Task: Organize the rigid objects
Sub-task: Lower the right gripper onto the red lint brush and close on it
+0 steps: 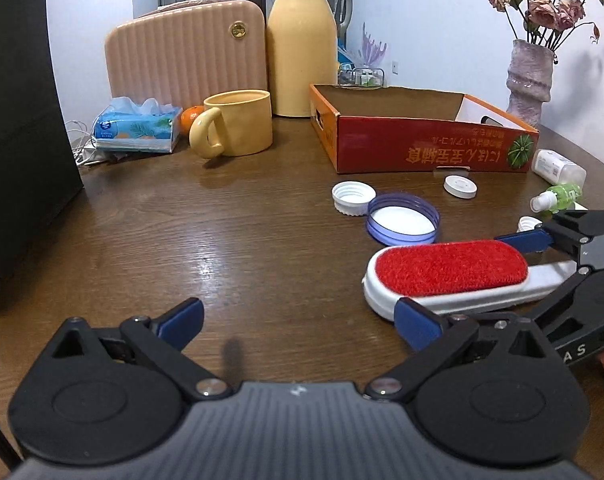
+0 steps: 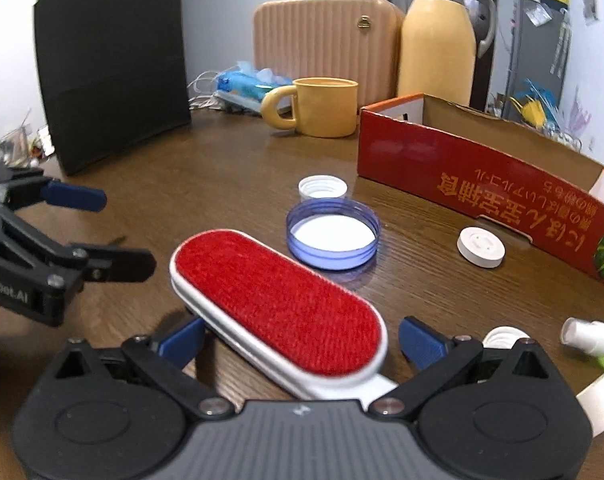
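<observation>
Red-faced lint brush (image 2: pixel 278 304) w/ white body is lying flat on the brown wooden table (image 1: pixel 222 240), its handle end running back under the right gripper (image 2: pixel 300 340). That gripper's jaws are sitting wide apart, one blue pad each side of the brush; the left pad looks to be touching or just beside the brush edge, the right pad is clear of it, so nothing is clamped. In the left wrist view the same brush (image 1: pixel 447 274) is lying to the right, betw. the right gripper's (image 1: pixel 469 276) spread fingers.

Left gripper (image 1: pixel 298 324) is hovering over bare table w/ jaws fully spread, holding nothing; in the right wrist view it (image 2: pixel 102 232) is sitting just left of the brush.

Beyond the brush: a blue-rimmed clear lid (image 2: pixel 333 238) w/ white inside, a white threaded cap (image 2: pixel 322 187) touching its far edge, and a flat white cap (image 2: pixel 481 247) near the red cardboard box (image 2: pixel 481 184), which is open-topped. A green spray bottle (image 2: pixel 593 338) is lying on its side at right, w/ a white bottle (image 1: pixel 557 166) by the box corner.

Further back are standing a yellow mug (image 1: pixel 238 124), yellow thermos (image 1: pixel 302 48), pink ribbed case (image 1: pixel 186 52), tissue pack (image 1: pixel 138 128) and a vase (image 1: pixel 529 76) of dried flowers.
</observation>
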Motion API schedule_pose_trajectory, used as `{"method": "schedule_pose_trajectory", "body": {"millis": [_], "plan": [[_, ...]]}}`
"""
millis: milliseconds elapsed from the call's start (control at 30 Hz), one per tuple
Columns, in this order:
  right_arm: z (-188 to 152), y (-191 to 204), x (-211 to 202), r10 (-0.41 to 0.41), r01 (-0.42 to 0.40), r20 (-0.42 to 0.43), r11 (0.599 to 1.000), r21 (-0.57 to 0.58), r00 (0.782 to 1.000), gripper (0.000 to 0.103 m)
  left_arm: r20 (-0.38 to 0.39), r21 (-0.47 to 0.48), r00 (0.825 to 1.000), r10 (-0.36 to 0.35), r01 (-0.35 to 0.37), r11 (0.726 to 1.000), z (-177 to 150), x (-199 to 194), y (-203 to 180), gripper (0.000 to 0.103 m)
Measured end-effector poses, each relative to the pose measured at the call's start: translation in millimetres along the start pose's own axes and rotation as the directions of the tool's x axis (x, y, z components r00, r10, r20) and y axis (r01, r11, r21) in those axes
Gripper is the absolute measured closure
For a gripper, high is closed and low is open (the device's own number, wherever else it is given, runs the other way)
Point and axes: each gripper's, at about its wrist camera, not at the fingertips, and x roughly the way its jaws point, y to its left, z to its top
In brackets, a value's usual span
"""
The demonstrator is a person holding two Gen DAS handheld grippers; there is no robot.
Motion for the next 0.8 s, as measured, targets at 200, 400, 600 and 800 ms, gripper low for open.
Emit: {"method": "schedule_pose_trajectory", "body": {"millis": [200, 400, 600, 800], "plan": [[6.4, 4.3, 3.8, -0.035, 0.035, 0.007, 0.998, 0.043, 0.999, 0.023, -0.008, -0.029, 1.000, -0.021, 0.020, 0.999, 2.0, 5.2, 9.3, 0.000], [9.1, 11.0, 1.6, -0.052, 0.052, 0.004, 0.998, 0.031, 0.999, 0.034, -0.010, -0.054, 0.999, -0.031, 0.030, 0.998, 0.5, 5.4, 14.7, 0.000], [6.0, 13.6, -4.8, -0.041, 0.040, 0.021, 0.999, 0.035, 0.999, 0.041, -0.004, -0.063, 1.000, -0.020, 0.020, 0.998, 0.7, 3.0, 15.2, 0.000], [2.7, 16.1, -11.9, -0.027, 0.025, 0.051, 0.999, 0.028, 0.998, 0.042, -0.009, -0.078, 1.000, -0.007, 0.006, 0.997, 1.6, 1.6, 13.9, 0.000]]}}
